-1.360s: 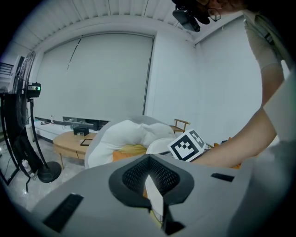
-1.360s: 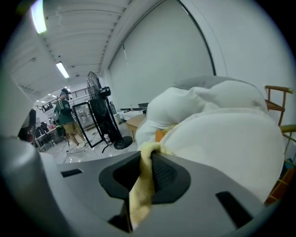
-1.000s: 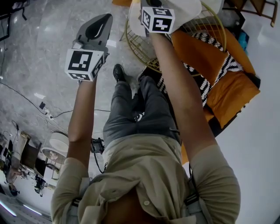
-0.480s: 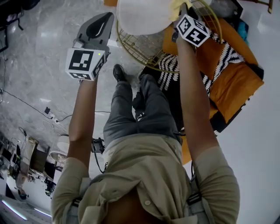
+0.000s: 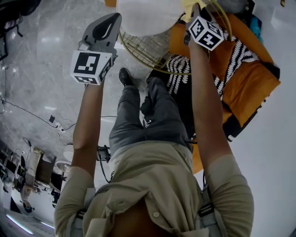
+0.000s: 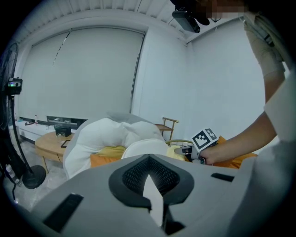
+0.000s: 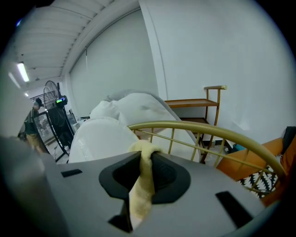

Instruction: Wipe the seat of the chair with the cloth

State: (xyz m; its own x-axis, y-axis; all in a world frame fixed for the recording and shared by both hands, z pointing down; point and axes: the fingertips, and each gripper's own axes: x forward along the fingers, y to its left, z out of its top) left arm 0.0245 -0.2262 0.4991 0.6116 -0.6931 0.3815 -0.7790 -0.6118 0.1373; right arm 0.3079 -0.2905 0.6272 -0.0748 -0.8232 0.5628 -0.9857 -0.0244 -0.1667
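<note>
Head view is showing a round chair (image 5: 148, 50) with a brass-coloured wire frame and a smooth, domed white padded seat (image 5: 148, 16). It is standing against a large orange cushion (image 5: 252, 88) that is carrying a black-and-white patterned fabric (image 5: 178, 69).

The person's left gripper (image 5: 110, 19), grey plastic with a marker cube, is hanging over the marble floor (image 5: 41, 83), apart from the chair. In the left gripper view its jaws are lying almost together with only a thin sliver between them, and nothing is sitting in it.

The right gripper (image 5: 195, 8) is reaching over the chair's curved top rail (image 7: 208, 132). Its jaws are pinching a soft, nubbly pale yellow terry cloth (image 7: 141, 185), which is bunching up above them. The cloth is sitting just beside the seat's edge; whether it is touching the seat cannot be told.
</note>
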